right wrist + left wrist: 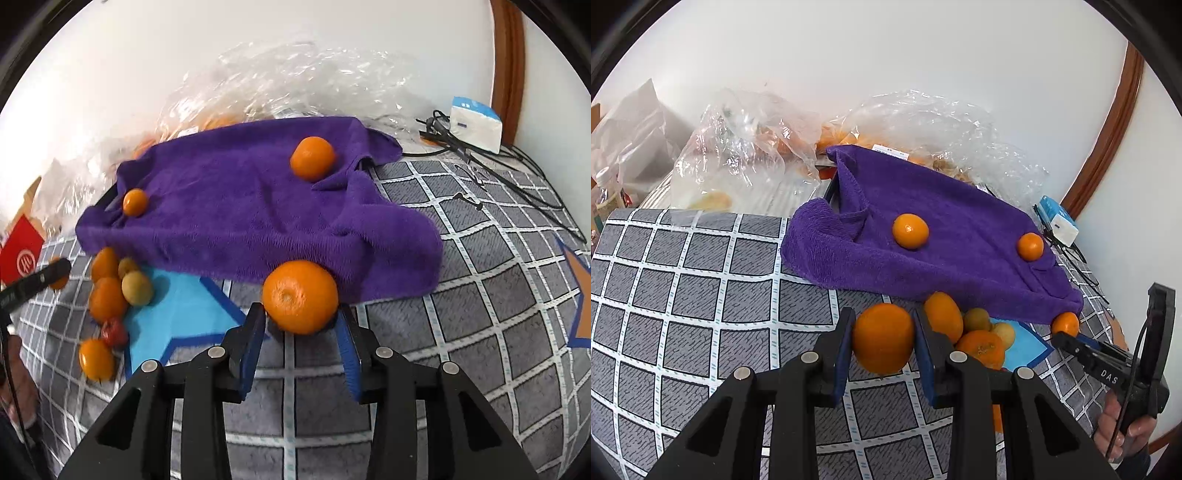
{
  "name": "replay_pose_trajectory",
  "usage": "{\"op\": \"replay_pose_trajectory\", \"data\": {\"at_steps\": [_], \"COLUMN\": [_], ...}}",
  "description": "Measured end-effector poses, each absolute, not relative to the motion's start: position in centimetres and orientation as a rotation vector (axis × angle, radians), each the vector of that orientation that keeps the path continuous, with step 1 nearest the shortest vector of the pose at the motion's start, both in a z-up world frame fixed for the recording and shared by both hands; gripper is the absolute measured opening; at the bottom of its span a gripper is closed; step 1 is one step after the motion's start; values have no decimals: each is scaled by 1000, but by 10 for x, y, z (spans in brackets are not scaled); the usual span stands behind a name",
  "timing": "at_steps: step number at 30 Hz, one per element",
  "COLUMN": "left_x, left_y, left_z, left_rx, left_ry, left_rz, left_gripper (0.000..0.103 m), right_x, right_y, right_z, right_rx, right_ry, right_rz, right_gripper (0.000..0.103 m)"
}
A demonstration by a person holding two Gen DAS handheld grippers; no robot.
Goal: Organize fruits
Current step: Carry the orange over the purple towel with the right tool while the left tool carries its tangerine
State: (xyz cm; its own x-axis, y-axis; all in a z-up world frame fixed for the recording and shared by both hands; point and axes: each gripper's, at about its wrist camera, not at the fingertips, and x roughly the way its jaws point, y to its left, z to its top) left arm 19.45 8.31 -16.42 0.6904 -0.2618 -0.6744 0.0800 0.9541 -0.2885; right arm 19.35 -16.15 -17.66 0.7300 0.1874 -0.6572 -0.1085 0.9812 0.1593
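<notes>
In the left wrist view my left gripper [883, 334] is shut on a large orange [882, 338], held just above the grey checked cloth. A purple towel [942, 266] lies behind it with two oranges [910, 231] [1030, 246] on top. In the right wrist view my right gripper [301, 319] is open, with another orange [300, 296] resting between its fingertips at the towel's [229, 206] front edge; narrow gaps show at both pads. A small pile of fruit [110, 295] sits to the left on the blue star patch. The left view shows the right gripper [1067, 334] beside that orange [1065, 324].
Crumpled clear plastic bags [746, 147] holding more fruit line the back by the white wall. A white and blue box [476, 123] with black cables lies at the far right. A red carton [22, 254] stands at the left. A hand [1123, 424] grips the right tool.
</notes>
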Motion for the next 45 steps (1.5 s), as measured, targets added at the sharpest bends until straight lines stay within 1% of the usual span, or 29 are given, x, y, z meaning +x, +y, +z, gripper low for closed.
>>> {"op": "replay_pose_trajectory", "data": {"at_steps": [8, 13, 17, 24, 29, 35, 39, 45], "left_x": [192, 199, 203, 231, 264, 291, 288, 292], "left_y": [84, 91, 94, 90, 84, 82, 76, 68], "left_z": [-159, -159, -147, -122, -118, -139, -150, -163], "left_rx": [-262, -321, -295, -261, -246, -274, -245, -223], "left_ry": [753, 786, 780, 755, 749, 751, 735, 763], "left_rz": [-216, -216, -197, -158, -105, -46, -19, -34], "left_gripper": [30, 30, 30, 30, 30, 30, 30, 30], "right_x": [169, 154, 150, 188, 229, 260, 267, 270], "right_y": [-158, -157, -158, -167, -174, -172, -166, -161], "right_z": [-166, -143, -127, -104, -93, -109, -125, -142], "right_rx": [99, 107, 126, 110, 120, 152, 136, 106], "right_ry": [675, 621, 577, 533, 528, 547, 590, 627], "right_rz": [223, 274, 285, 253, 234, 224, 228, 222], "right_gripper": [37, 37, 37, 37, 37, 37, 37, 37]}}
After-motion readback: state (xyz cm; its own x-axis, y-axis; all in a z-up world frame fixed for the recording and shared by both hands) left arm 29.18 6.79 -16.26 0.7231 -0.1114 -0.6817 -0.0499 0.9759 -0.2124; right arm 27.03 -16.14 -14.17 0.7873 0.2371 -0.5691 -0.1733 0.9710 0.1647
